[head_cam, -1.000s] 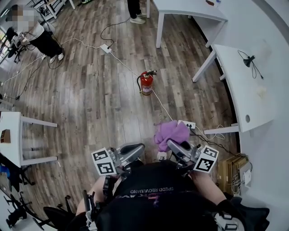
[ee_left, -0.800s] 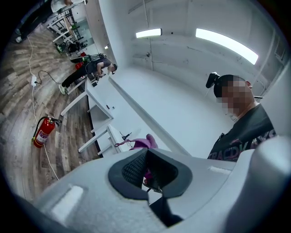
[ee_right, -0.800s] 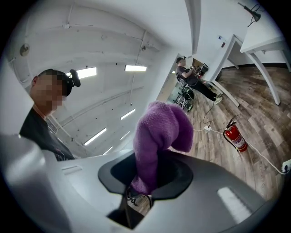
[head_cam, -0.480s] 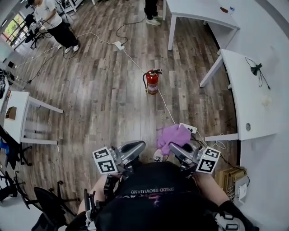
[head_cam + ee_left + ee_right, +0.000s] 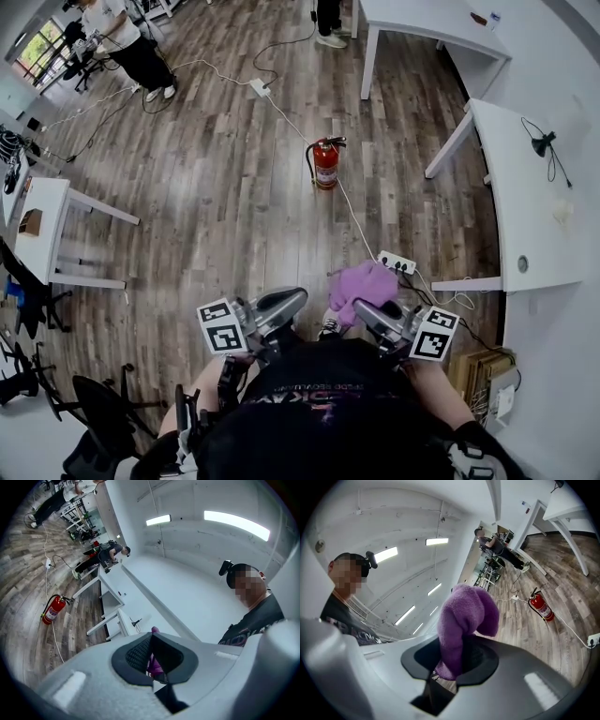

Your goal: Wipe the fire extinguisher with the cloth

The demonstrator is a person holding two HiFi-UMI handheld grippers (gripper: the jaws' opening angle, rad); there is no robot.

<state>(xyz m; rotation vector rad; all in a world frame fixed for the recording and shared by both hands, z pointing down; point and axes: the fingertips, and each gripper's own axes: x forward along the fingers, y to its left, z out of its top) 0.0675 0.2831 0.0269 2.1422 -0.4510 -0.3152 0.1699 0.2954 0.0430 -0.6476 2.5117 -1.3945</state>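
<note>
Right tool (image 5: pixel 457 645) clamped on purple cloth (image 5: pixel 465 613), left tool (image 5: pixel 151 637) empty — jaws seemingly together, red fire extinguisher (image 5: pixel 325 165) upright on floor (image 5: pixel 216 206) at twelve o'clock — well apart.

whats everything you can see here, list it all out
fire extinguisher: one, red, upright on the wood floor ahead, beside a white cable
cloth: one, purple, bunched in the right gripper
power strips: two, white, on the floor, one near, one far
tables: three, white, at right, top and left
other people: two, at the top edge
chair: at least one, black, lower left
left gripper: grey, jaws together, nothing held
right gripper: grey, shut on the cloth
</note>
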